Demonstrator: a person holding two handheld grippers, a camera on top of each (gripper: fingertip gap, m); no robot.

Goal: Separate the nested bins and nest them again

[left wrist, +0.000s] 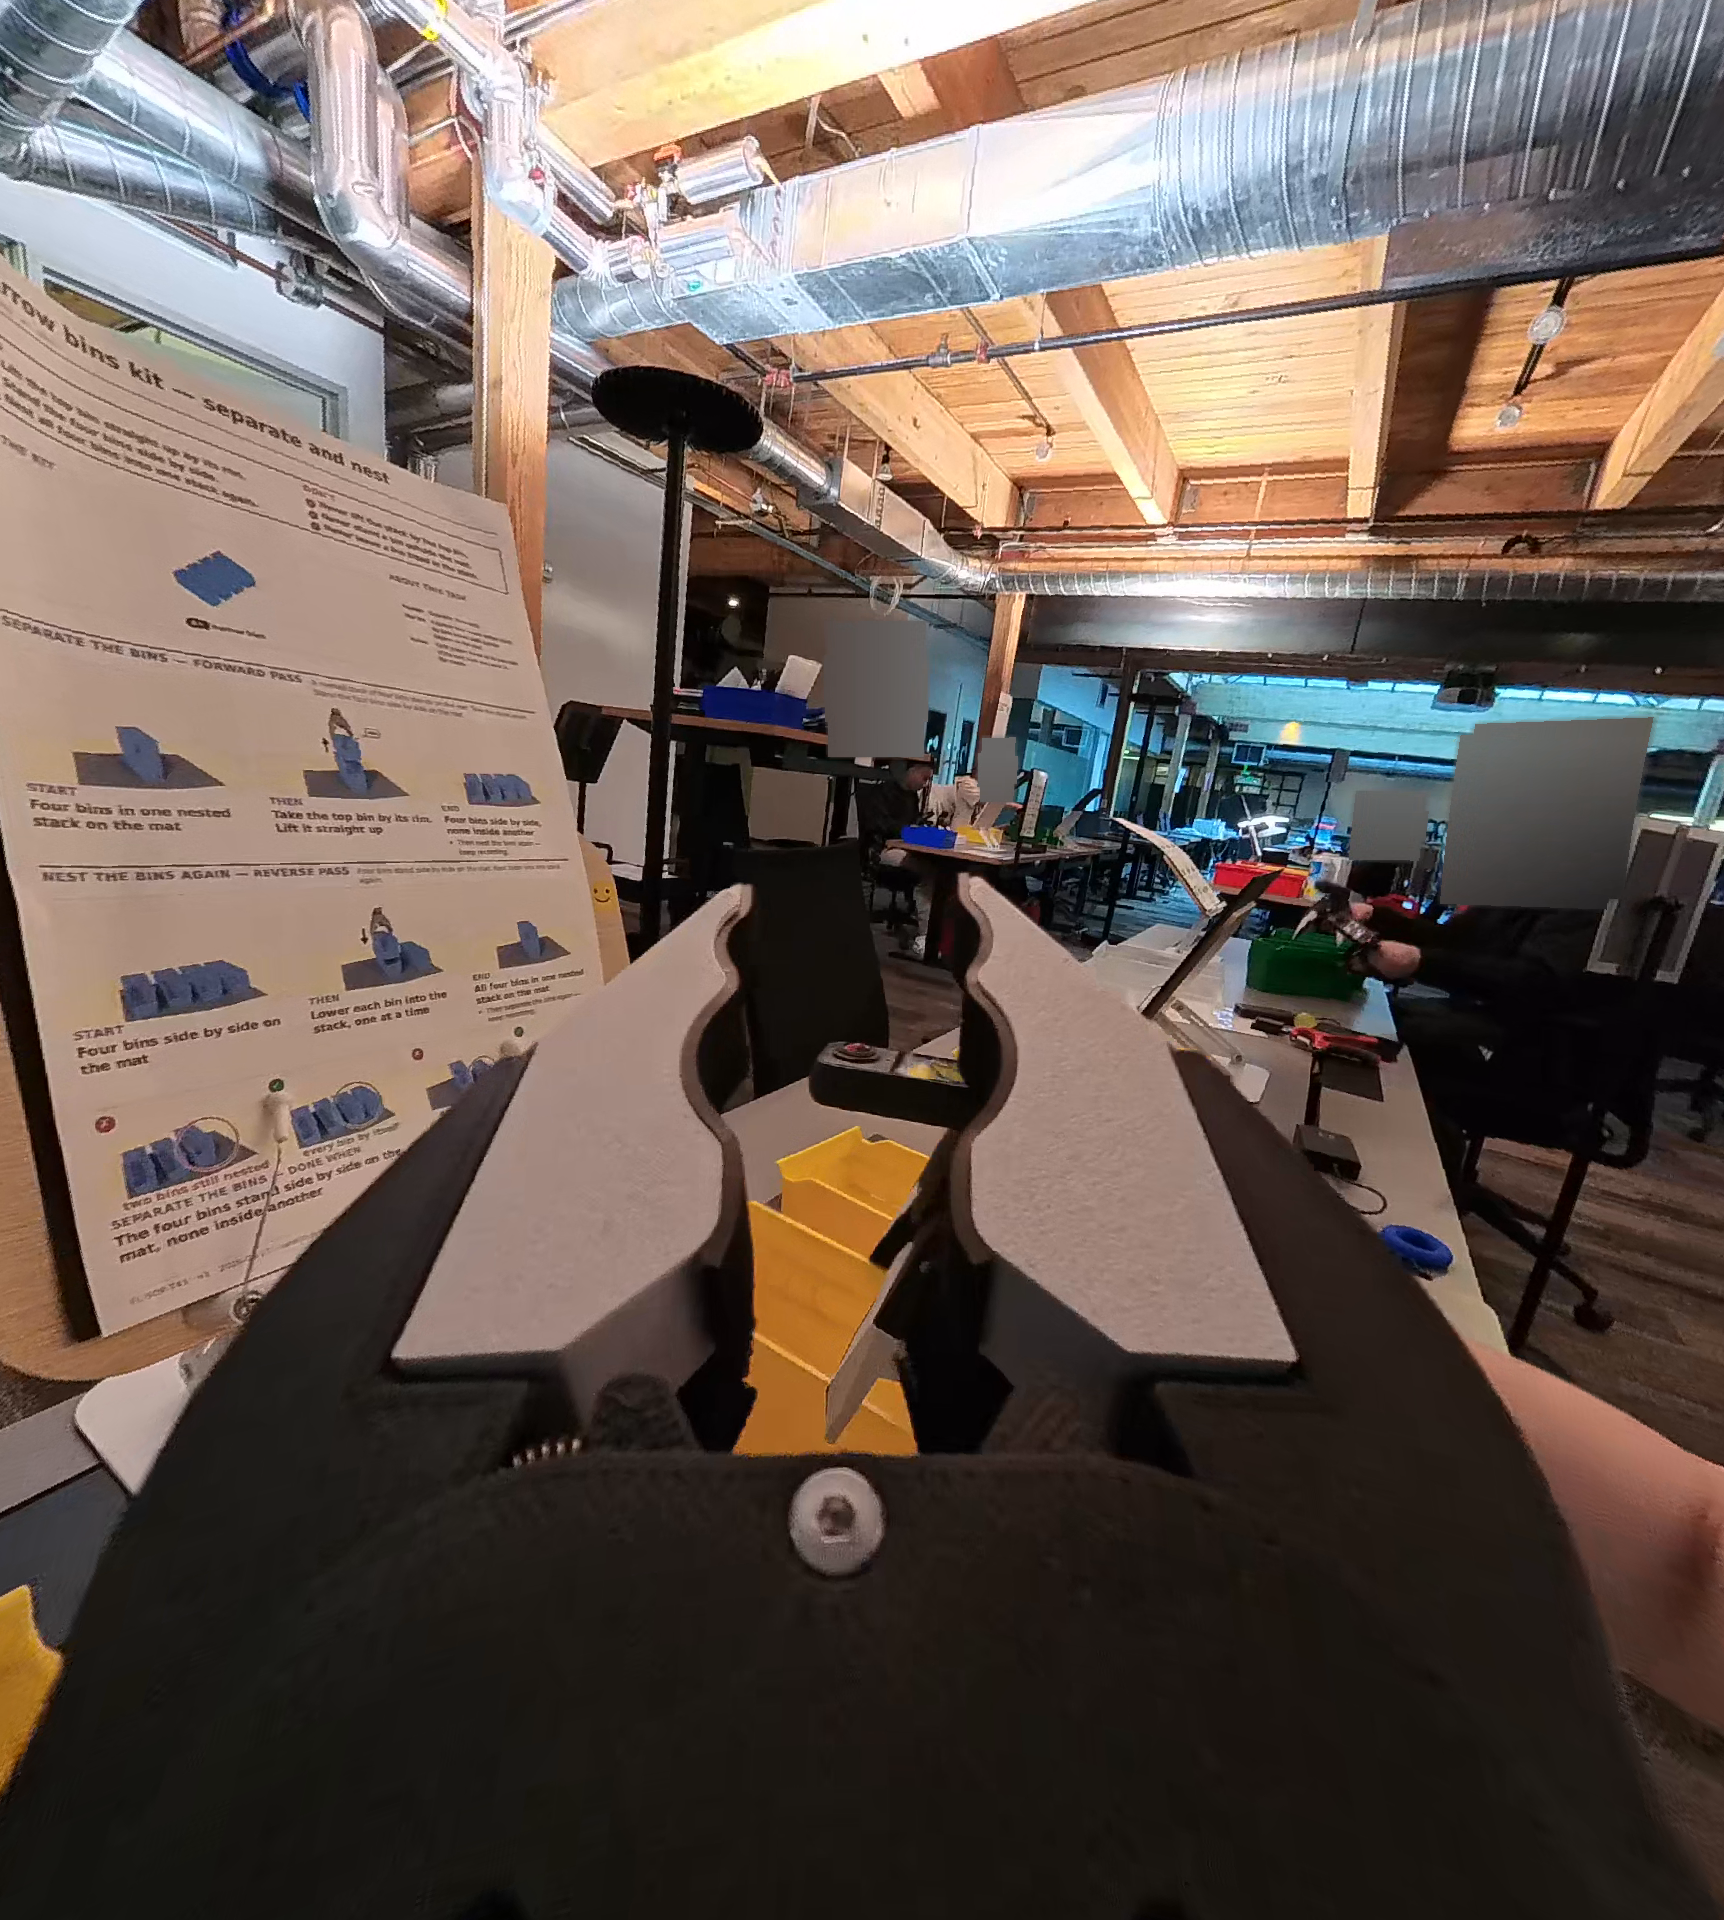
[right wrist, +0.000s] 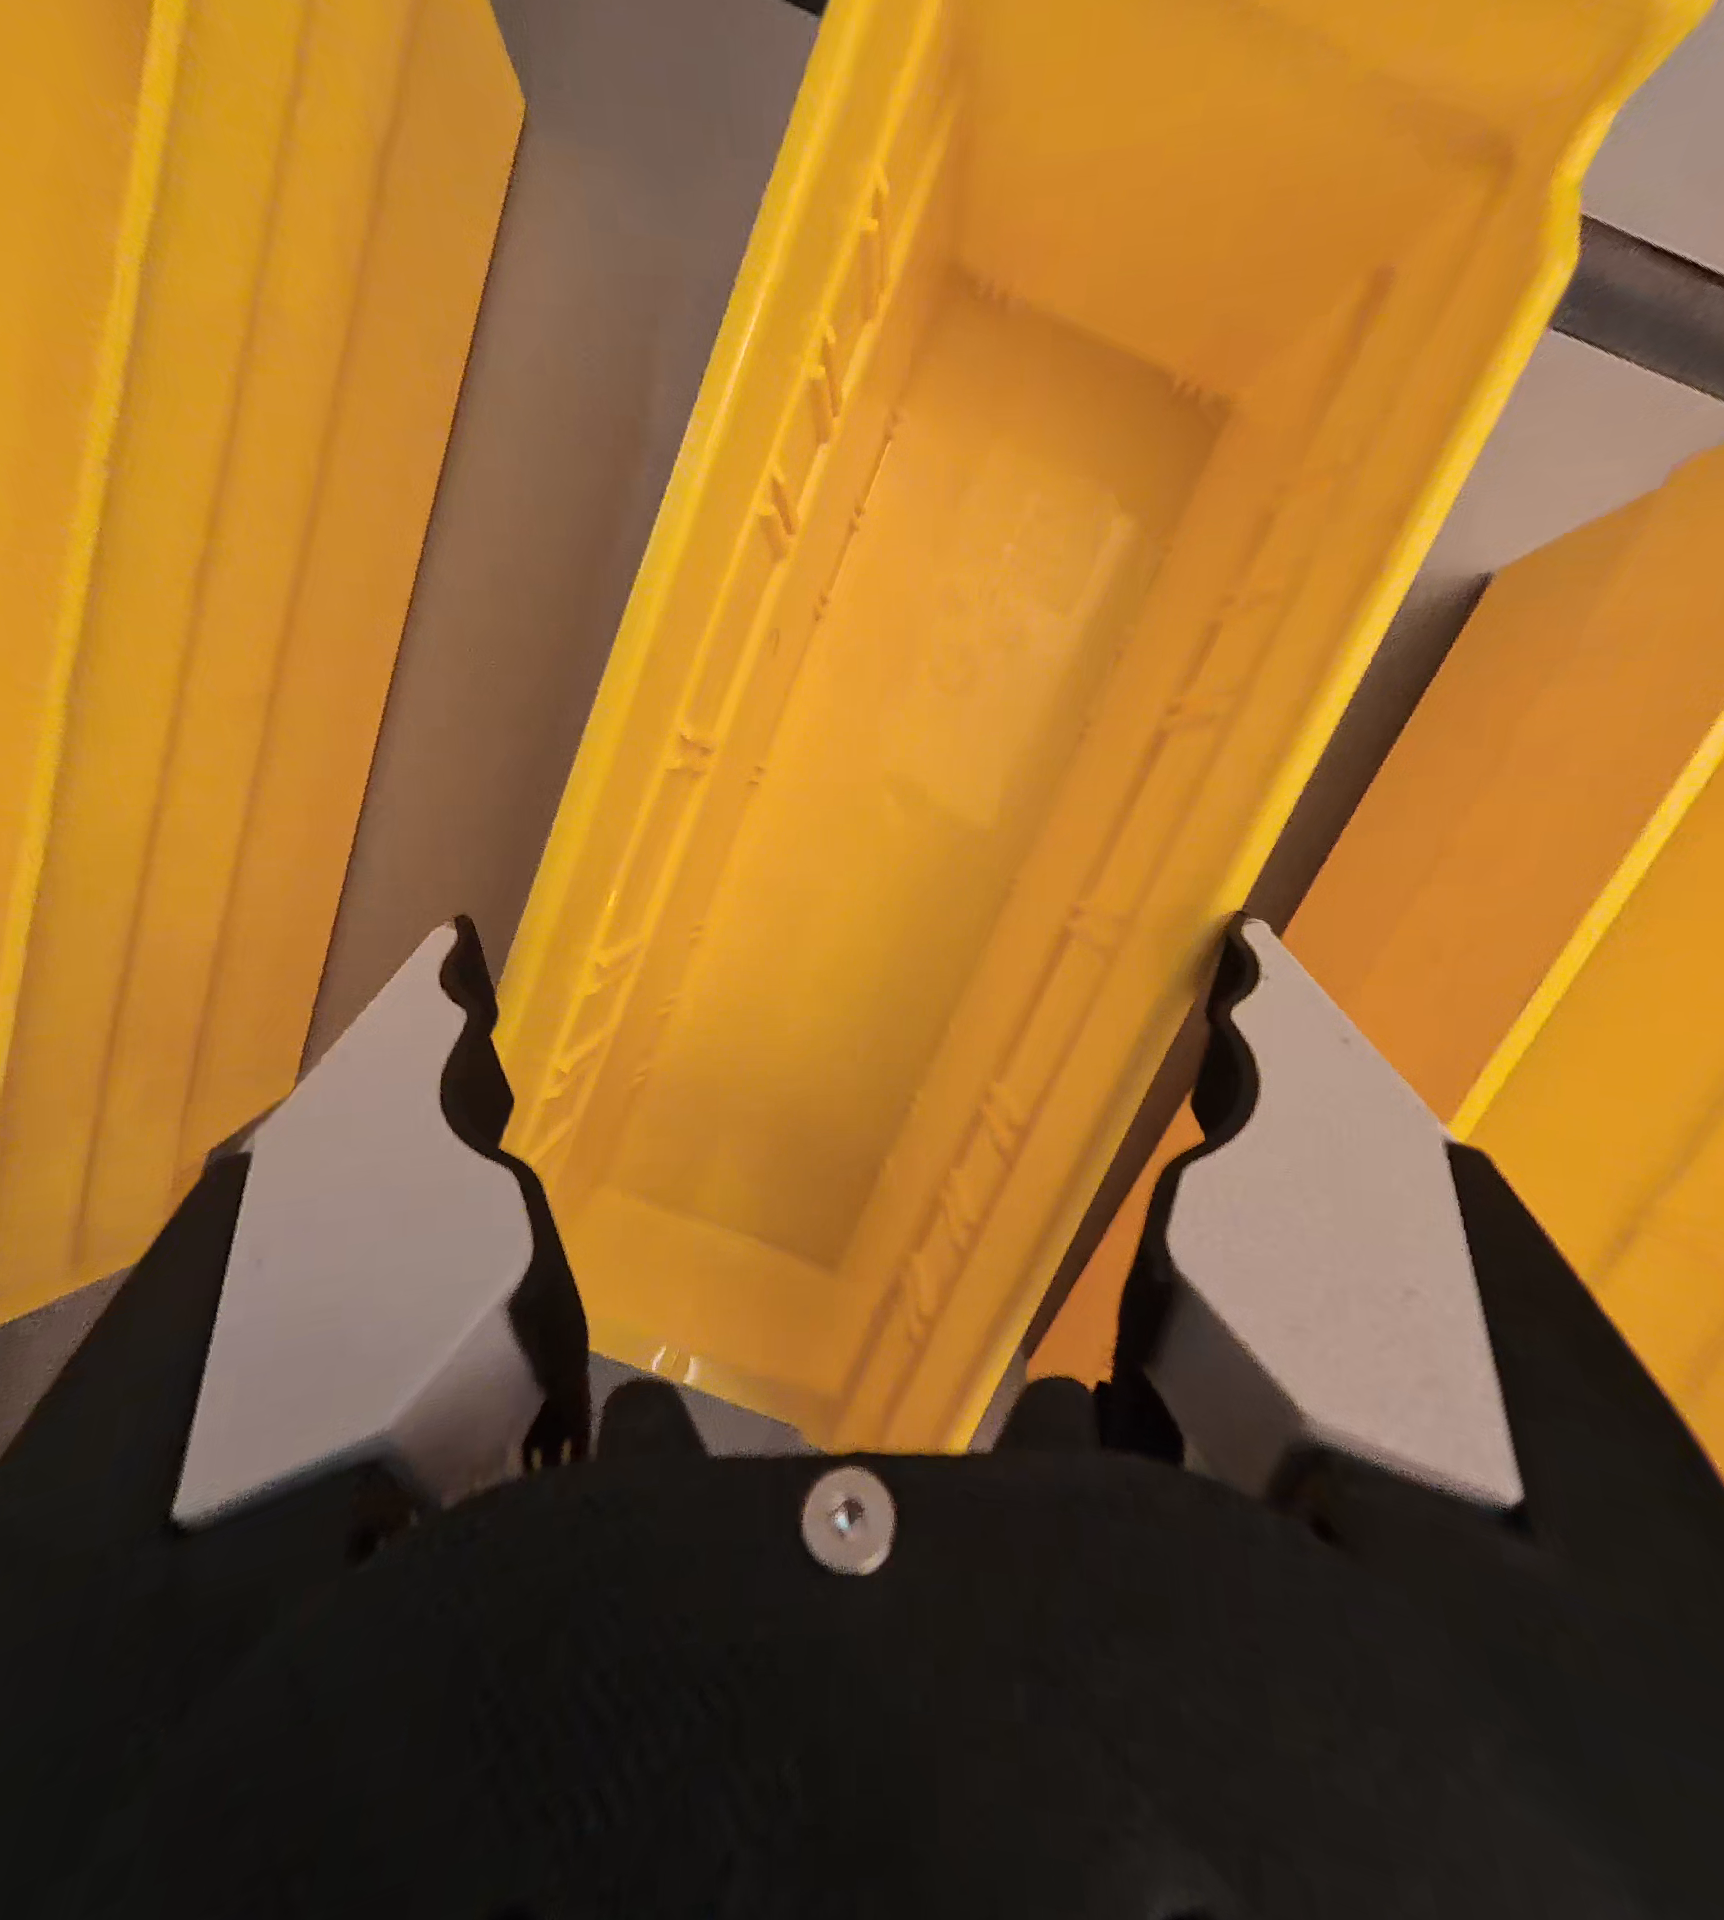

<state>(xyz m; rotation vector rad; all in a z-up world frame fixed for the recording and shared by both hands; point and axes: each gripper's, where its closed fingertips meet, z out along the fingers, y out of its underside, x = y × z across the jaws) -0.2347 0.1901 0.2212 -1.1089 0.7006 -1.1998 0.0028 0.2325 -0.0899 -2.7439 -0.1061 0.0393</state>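
Fingers (right wrist: 359,1122) of right gripper (right wrist: 853,935) spread wide, straddling middle yellow bin (right wrist: 941,727), no clear clamp; left gripper (left wrist: 853,914) part-open, empty. Bins stand apart; re-nesting likely remains.

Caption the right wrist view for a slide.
Right tool, wide open, straddles the middle yellow bin, with two more yellow bins flanking it.

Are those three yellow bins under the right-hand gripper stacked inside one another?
No. In the right wrist view the middle bin lies apart from the left bin and the right bin, with strips of grey table between them.
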